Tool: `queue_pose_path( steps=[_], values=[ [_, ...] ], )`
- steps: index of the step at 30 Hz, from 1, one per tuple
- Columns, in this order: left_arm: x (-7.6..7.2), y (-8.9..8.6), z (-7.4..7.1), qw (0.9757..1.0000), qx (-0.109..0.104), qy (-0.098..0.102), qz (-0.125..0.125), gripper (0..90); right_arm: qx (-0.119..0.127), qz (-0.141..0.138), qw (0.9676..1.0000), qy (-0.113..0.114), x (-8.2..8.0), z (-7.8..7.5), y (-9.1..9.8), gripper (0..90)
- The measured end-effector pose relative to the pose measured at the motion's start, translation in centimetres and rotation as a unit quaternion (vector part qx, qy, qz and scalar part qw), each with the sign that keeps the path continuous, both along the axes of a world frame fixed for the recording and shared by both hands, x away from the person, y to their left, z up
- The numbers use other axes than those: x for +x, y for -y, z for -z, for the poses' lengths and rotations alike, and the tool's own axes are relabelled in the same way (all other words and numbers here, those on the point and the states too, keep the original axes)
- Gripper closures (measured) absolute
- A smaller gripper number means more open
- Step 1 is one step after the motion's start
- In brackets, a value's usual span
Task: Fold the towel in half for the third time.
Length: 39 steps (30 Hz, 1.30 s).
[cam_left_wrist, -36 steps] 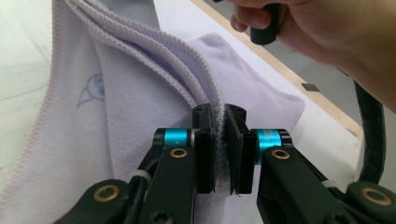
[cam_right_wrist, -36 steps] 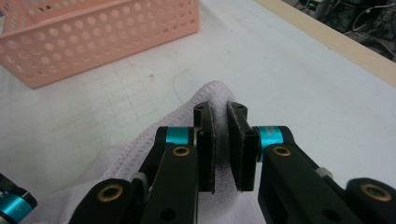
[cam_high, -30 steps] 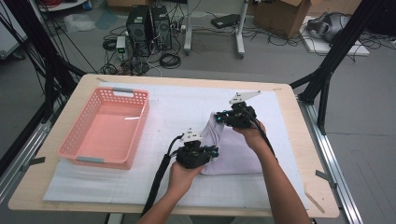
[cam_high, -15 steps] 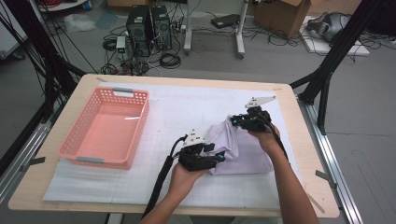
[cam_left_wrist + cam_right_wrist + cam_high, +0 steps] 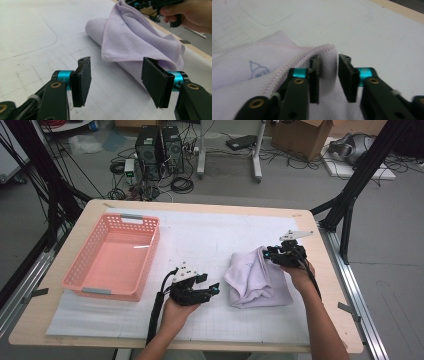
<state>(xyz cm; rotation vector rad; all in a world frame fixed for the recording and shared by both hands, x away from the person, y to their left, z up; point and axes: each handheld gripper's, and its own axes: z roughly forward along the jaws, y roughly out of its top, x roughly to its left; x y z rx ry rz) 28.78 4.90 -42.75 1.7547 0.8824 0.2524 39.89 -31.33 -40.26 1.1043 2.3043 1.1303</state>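
Note:
A lilac towel lies loosely folded on the white mat at the right of the table. My right gripper is shut on its far upper corner and holds that corner raised; the hemmed towel edge runs between the jaws of the right gripper. My left gripper rests open just left of the towel, apart from it. In the left gripper view the towel lies beyond the wide-open left gripper, and the right gripper and its hand hold the towel's top.
A pink plastic basket stands at the left of the table with nothing in it. The white gridded mat covers most of the tabletop. The table's right edge runs close to my right hand.
My right gripper has moved right with the towel corner, drawing the towel out. My left gripper, at the towel's left edge a second ago, now sits open and apart from it.

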Motion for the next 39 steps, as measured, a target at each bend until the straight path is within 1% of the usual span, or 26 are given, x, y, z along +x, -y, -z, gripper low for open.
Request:
queue_pose_path(
  steps=[1, 3, 4, 5, 7, 9, 12, 13, 14, 16, 18, 19, 20, 21, 22, 23, 24, 27, 29, 31, 32, 33, 34, 36, 38, 39],
  values=[
    [0.0, -0.2, 0.0, 1.0000, 0.001, 0.003, -0.002, 40.5, -0.003, 0.016, 0.9999, 0.003, -0.4, -0.1, 0.4, 59.5],
    [0.0, -0.7, 0.1, 1.0000, 0.003, 0.008, -0.001, 40.1, 0.008, 0.037, 0.9992, -0.009, -1.2, -0.4, 1.2, 54.7],
    [-0.1, -1.0, 0.1, 0.9999, 0.005, 0.010, 0.000, 39.5, 0.015, 0.049, 0.9987, -0.002, -2.0, -0.7, 1.7, 54.5],
    [-0.1, -1.1, 0.2, 0.9999, 0.005, 0.012, -0.001, 39.5, 0.024, 0.047, 0.9986, 0.003, -2.7, -0.9, 2.0, 53.9],
    [-0.1, -1.6, 0.3, 0.9999, 0.006, 0.015, -0.003, 39.2, 0.037, 0.050, 0.9981, 0.001, -4.2, -1.1, 2.4, 51.2],
    [-0.1, -2.0, 0.4, 0.9999, 0.005, 0.015, -0.006, 39.0, 0.042, 0.041, 0.9982, -0.008, -5.5, -1.0, 2.4, 48.7],
    [-0.1, -2.4, 0.4, 0.9998, 0.005, 0.017, -0.008, 39.0, 0.062, 0.028, 0.9975, -0.022, -7.7, 0.0, 2.2, 46.2],
    [-0.1, -2.5, 0.4, 0.9998, 0.005, 0.019, -0.009, 39.0, 0.071, 0.024, 0.9969, -0.026, -8.2, 0.3, 2.1, 45.9],
    [-0.1, -2.6, 0.4, 0.9997, 0.005, 0.019, -0.011, 39.0, 0.092, 0.015, 0.9952, -0.032, -8.7, 0.9, 1.9, 46.1],
    [-0.1, -2.8, 0.4, 0.9997, 0.001, 0.018, -0.014, 39.0, 0.105, 0.011, 0.9936, -0.041, -9.3, 1.7, 1.3, 46.6],
    [-0.1, -2.9, 0.4, 0.9997, 0.000, 0.019, -0.015, 39.0, 0.101, 0.006, 0.9937, -0.048, -9.6, 2.2, 0.8, 48.2],
    [-0.2, -3.0, 0.4, 0.9997, 0.002, 0.019, -0.014, 39.0, 0.090, 0.009, 0.9944, -0.055, -9.6, 2.5, 0.5, 49.9],
    [-0.2, -3.1, 0.4, 0.9997, 0.000, 0.019, -0.015, 39.0, 0.074, 0.011, 0.9951, -0.064, -9.6, 2.9, 0.3, 54.9],
    [-0.2, -3.2, 0.4, 0.9997, 0.000, 0.018, -0.017, 39.1, 0.069, 0.002, 0.9945, -0.079, -9.6, 3.3, 0.2, 66.6],
    [-0.2, -3.3, 0.5, 0.9997, -0.002, 0.016, -0.019, 39.0, 0.067, -0.005, 0.9944, -0.082, -9.8, 3.4, 0.2, 75.8],
    [-0.2, -3.4, 0.5, 0.9997, -0.002, 0.015, -0.020, 39.0, 0.066, -0.006, 0.9948, -0.077, -10.0, 3.3, 0.3, 83.6],
    [-0.2, -3.6, 0.6, 0.9997, -0.001, 0.015, -0.021, 39.0, 0.069, -0.007, 0.9952, -0.069, -10.1, 3.2, 0.4, 84.1],
    [-0.2, -3.9, 0.7, 0.9995, -0.002, 0.014, -0.027, 39.1, 0.056, 0.015, 0.9975, -0.040, -10.9, 1.9, 1.2, 84.7],
    [-0.2, -4.0, 0.8, 0.9994, -0.004, 0.014, -0.030, 39.1, 0.046, 0.032, 0.9981, -0.027, -11.4, 1.2, 1.9, 84.8],
    [-0.3, -4.0, 0.8, 0.9994, -0.003, 0.012, -0.032, 39.1, 0.020, 0.050, 0.9983, -0.022, -11.8, 0.8, 2.4, 84.7],
    [-0.3, -4.0, 0.8, 0.9994, -0.003, 0.012, -0.031, 39.1, 0.009, 0.058, 0.9979, -0.028, -11.9, 0.8, 2.6, 83.8],
    [-0.3, -4.0, 0.8, 0.9994, -0.002, 0.013, -0.031, 39.1, 0.010, 0.061, 0.9969, -0.049, -11.9, 1.0, 2.9, 80.7],
    [-0.3, -4.0, 0.8, 0.9994, -0.002, 0.013, -0.031, 39.1, 0.011, 0.066, 0.9961, -0.057, -12.0, 1.2, 3.0, 76.7],
    [-0.3, -4.0, 0.8, 0.9994, -0.003, 0.012, -0.033, 39.1, 0.002, 0.075, 0.9956, -0.056, -12.1, 1.2, 3.1, 70.6],
    [-0.2, -4.1, 0.8, 0.9993, -0.001, 0.013, -0.034, 39.1, 0.013, 0.080, 0.9959, -0.040, -12.2, 0.7, 3.0, 59.7],
    [-0.2, -4.1, 0.8, 0.9993, -0.002, 0.013, -0.034, 39.1, 0.028, 0.085, 0.9955, -0.034, -12.1, 0.5, 2.8, 56.6]
  ],
)
